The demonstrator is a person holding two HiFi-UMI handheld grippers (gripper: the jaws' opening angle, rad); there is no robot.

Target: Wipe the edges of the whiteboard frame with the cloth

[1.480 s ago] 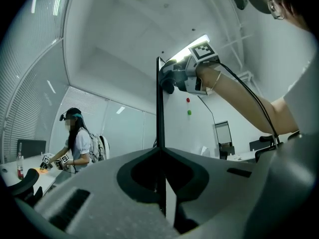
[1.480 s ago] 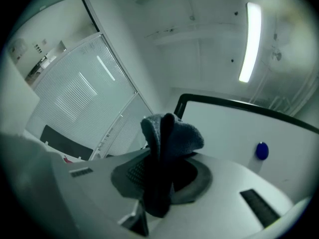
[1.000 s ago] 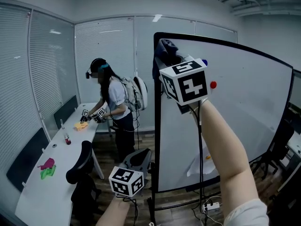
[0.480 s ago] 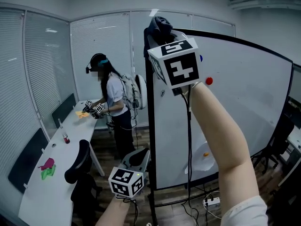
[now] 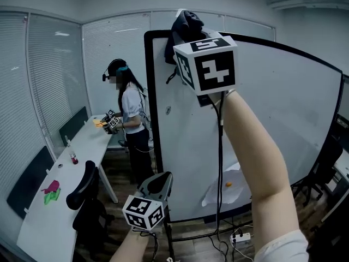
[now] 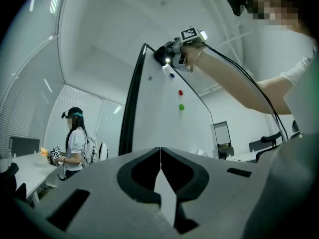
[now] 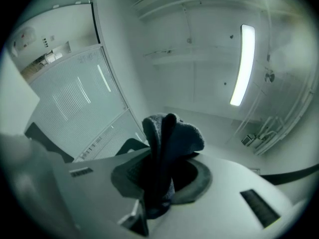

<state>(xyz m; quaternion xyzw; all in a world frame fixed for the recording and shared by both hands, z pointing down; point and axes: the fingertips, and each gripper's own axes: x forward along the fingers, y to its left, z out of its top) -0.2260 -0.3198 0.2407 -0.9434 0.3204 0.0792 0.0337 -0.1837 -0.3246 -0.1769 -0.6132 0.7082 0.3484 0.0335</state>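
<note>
**Dark cloth is on the top rail, now keep it dragging**

Far left, another person is busy at the desk, well apart from all this, so ignore them.

The left gripper hangs low in front of the board stand. Its jaws are pressed together with nothing between them, so it's just along for the ride.

Next over is the frame, a black upright that curves into the top rail. The cloth sits bunched on that top rail, just right of the top-left corner. It's pinched tight in the right gripper, and the arm is stretched way overhead.

To do this bit well, I'd say:
- Keep the cloth folded over the rail so it rubs the front face and the top, not only the lip.
- Press evenly and slide right, following the curve.
- Step along with it rather than over-reaching, because that arm already looks near full stretch.
- Watch the cable dangling down the whiteboard.

Compared with a second ago, the cloth was parked right on the corner and has now crept right along the rail. The upright also shows further left in the head view. The left gripper is still low and closed. The red magnet that showed by the arm is now hidden behind it in the head view.
</note>
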